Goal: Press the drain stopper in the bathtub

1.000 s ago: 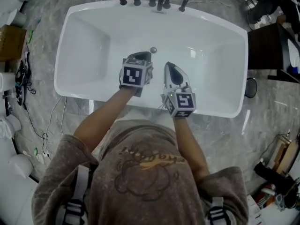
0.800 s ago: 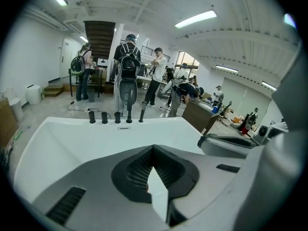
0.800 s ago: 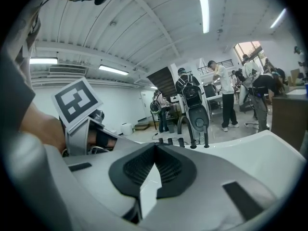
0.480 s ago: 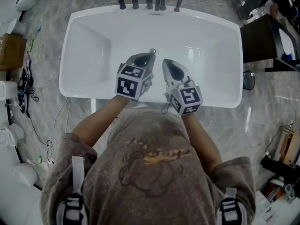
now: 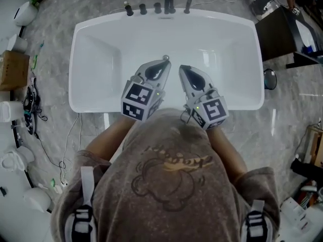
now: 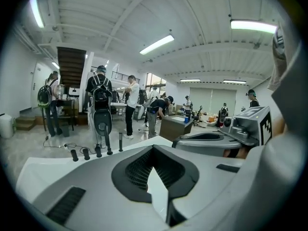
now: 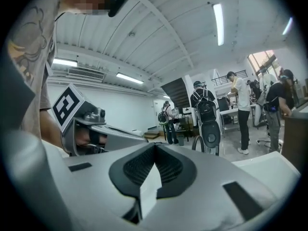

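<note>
**Left gripper** (image 5: pixel 162 64): jaws together with nothing between them, and only a pale sliver showed behind the meeting tips. It was held over the tub's middle, with its tip just beside the stopper. Whether it touched could not be told.

**Right gripper** (image 5: pixel 183 69): jaws likewise closed and empty. It was held alongside the left gripper, its tip near the stopper but apart from it.

**Stopper** (image 5: pixel 165 57): small round metal knob inside the tub, toward the tap side.

**Tub** (image 5: pixel 212 15): white and rectangular, with rounded corners.

**Taps** (image 5: pixel 157 6): row of dark fittings standing on the far rim.

**Floor** (image 5: pixel 50 39): grey veined marble all round the tub.

**Cables** (image 5: pixel 30 105): dark tangle on the floor at the left.

**Box** (image 5: pixel 12 69): brown, on the floor at the left edge.

**Cabinet** (image 5: pixel 280 32): dark, beside the tub's far right corner.

**Room**: white ribbed ceiling with strip lights (image 6: pixel 156 44) and a dark stair (image 6: pixel 71 66) at one wall. Several people (image 6: pixel 101 95) stood beyond the tub.
</note>
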Available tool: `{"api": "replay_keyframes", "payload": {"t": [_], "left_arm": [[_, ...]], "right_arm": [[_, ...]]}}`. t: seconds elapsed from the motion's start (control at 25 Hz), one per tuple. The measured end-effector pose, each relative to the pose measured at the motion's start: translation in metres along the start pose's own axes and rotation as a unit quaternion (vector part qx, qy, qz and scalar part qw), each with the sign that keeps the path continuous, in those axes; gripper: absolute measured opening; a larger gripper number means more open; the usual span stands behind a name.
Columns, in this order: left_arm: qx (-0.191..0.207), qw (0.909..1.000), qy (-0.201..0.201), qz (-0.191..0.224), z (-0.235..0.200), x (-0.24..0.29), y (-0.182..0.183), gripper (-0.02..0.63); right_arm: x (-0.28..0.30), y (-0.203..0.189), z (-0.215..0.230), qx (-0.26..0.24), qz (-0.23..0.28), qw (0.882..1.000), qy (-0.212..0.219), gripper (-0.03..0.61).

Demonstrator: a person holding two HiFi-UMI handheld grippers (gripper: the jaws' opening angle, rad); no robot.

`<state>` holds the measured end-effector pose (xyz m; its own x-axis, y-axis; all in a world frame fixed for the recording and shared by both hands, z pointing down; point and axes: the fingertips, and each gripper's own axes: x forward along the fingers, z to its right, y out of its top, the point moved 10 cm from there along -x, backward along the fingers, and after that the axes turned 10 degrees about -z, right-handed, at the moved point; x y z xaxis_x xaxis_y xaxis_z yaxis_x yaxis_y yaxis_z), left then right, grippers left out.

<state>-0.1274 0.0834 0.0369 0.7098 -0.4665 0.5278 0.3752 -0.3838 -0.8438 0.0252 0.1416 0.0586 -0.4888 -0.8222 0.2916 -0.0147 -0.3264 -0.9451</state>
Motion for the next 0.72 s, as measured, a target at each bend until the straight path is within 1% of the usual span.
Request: {"api": "replay_keyframes", "payload": {"t": [0.2,0.28,0.36,0.52,0.72], "left_arm": [[0.02,0.9985,-0.018,0.048,0.001,-0.01,0.002,0.003],[0.022,0.9975,-0.023,0.063,0.002,-0.012,0.002,0.003],[0.033,0.9964,-0.024,0.074,0.003,-0.014,-0.001,0.003],[0.053,0.9942,-0.027,0.09,0.005,-0.016,-0.007,0.003],[0.057,0.9925,-0.023,0.106,0.0,-0.019,-0.012,0.003]], "right_arm": [[-0.008,0.004,-0.003,-0.001,0.019,1.0,-0.011,0.0],[-0.009,0.004,-0.002,0.006,0.024,1.0,-0.019,0.0],[-0.01,0.006,-0.003,0.01,0.033,0.999,-0.024,0.0],[-0.008,0.008,-0.006,-0.004,0.039,0.999,-0.013,0.0],[-0.005,0.008,-0.013,-0.022,0.041,0.999,0.005,0.0]]}}
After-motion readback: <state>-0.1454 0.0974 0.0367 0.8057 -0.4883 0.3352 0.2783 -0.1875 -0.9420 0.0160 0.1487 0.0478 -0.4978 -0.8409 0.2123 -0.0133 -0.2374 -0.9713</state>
